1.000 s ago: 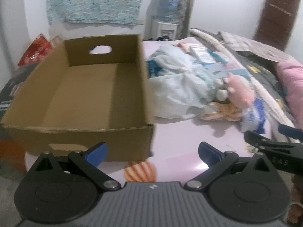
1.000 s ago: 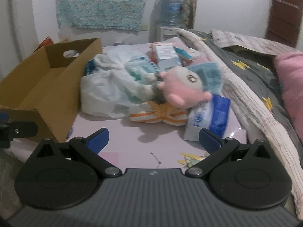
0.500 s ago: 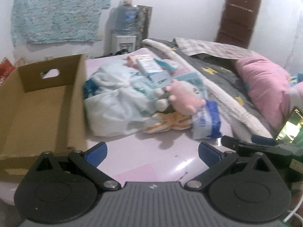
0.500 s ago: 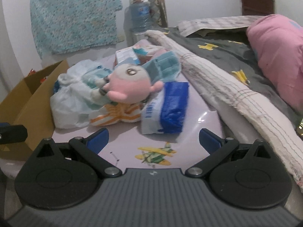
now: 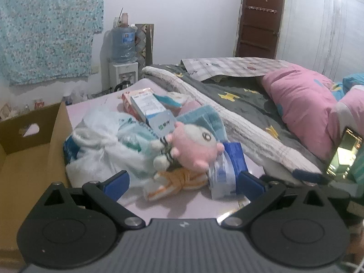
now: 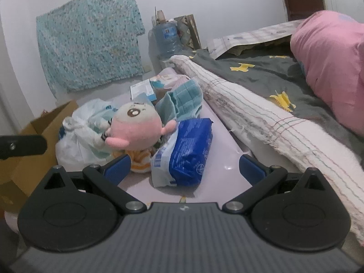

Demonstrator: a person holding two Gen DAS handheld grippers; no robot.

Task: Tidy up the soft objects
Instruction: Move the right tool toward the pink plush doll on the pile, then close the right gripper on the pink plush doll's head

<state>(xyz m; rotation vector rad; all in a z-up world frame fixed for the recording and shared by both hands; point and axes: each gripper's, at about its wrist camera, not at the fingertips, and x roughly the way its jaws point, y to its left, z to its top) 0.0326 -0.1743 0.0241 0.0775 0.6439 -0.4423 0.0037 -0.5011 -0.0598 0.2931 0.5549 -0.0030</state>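
Observation:
A pink plush toy [image 5: 196, 146] [image 6: 134, 127] lies on a pile on the pink table [image 5: 182, 207], over an orange striped cloth [image 5: 173, 180]. A white plastic bag [image 5: 107, 145] [image 6: 79, 134] sits to its left, a blue tissue pack [image 5: 227, 170] [image 6: 190, 153] to its right, a teal towel [image 6: 184, 99] behind. An open cardboard box [image 5: 29, 157] [image 6: 36, 136] stands at the left. My left gripper [image 5: 183, 185] is open just short of the striped cloth. My right gripper [image 6: 184, 169] is open, with the blue pack's near end between its fingers.
Small cartons [image 5: 147, 107] lie at the back of the pile. A bed with a grey quilt [image 5: 238, 100], a white knit blanket [image 6: 273, 125] and a pink pillow [image 5: 307, 109] borders the table on the right. A water dispenser [image 5: 122, 54] stands by the far wall.
Both grippers have swung right and moved toward the pile. The box has slid to the left edge of both views, and the blue pack now looms close to the right gripper.

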